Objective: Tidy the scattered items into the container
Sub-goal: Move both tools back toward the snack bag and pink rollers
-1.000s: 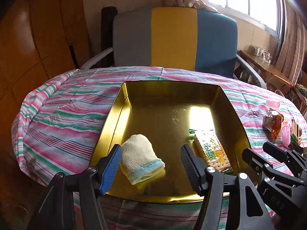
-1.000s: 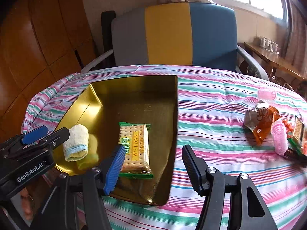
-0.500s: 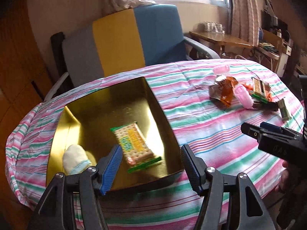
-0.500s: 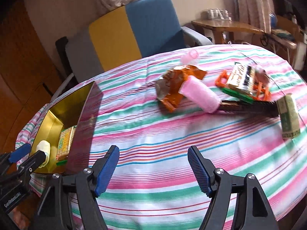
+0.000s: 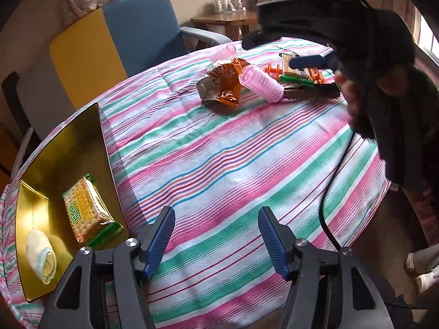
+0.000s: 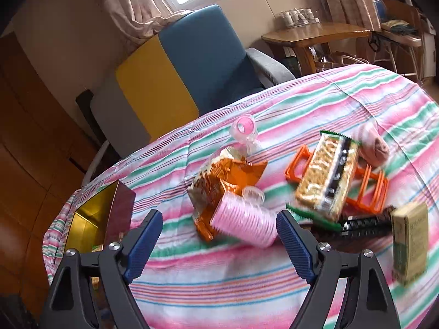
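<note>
While right claw (image 6: 219, 235) widens empty | pink roller (image 6: 244, 226) just beyond, blurred

Left tool (image 5: 216, 237) gapes empty; right tool (image 6: 219, 242) has just widened, empty.

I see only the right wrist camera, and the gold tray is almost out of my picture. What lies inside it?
Observer: Inside the gold tray lie a green cracker packet and a rolled pale sock, apart from each other.
Operator: And where is my other hand?
Observer: The left gripper is open with nothing between its jaws, over bare tablecloth beside the tray.
</note>
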`<state>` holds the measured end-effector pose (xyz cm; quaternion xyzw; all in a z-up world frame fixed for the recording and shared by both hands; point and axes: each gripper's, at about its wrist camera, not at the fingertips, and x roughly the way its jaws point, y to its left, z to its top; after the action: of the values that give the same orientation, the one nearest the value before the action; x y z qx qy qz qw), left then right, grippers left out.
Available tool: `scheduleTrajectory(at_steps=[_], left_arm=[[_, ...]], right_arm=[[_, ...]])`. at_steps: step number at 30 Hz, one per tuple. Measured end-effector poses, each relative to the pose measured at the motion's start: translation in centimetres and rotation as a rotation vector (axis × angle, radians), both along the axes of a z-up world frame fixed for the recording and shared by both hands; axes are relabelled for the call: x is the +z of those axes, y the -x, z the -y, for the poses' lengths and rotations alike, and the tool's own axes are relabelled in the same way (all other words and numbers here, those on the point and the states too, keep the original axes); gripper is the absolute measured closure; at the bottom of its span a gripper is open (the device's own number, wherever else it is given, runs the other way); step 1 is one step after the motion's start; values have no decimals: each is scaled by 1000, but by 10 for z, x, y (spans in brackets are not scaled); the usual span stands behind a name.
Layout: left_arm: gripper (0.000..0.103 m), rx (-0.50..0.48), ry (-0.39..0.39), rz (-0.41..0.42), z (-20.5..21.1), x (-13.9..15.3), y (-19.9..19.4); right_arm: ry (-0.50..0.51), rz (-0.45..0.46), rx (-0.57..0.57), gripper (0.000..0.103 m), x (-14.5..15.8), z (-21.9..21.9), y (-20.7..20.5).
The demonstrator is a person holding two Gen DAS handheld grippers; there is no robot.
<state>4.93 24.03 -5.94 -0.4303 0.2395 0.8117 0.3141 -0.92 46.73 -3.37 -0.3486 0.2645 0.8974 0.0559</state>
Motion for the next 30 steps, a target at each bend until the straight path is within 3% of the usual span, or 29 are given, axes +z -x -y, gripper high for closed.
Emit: scheduleTrajectory(at_steps=[8, 14, 18, 24, 30], left_arm=[[39, -32, -13, 51, -5, -9, 4], [39, -43, -24, 90, -4, -14, 7], [39, -35, -45, 107, 1, -13, 7], [39, -28, -75, 101, 7, -5, 4], [39, -2, -98, 85, 19, 6, 1]], right_arm=[[-31, 112, 37, 17, -23, -21, 88], [-44, 140, 75, 16, -39, -25, 119], [-83, 137, 169, 15, -43, -13, 117], [-49, 161, 379, 20, -55, 27, 93], [23, 141, 434, 19, -61, 56, 62]])
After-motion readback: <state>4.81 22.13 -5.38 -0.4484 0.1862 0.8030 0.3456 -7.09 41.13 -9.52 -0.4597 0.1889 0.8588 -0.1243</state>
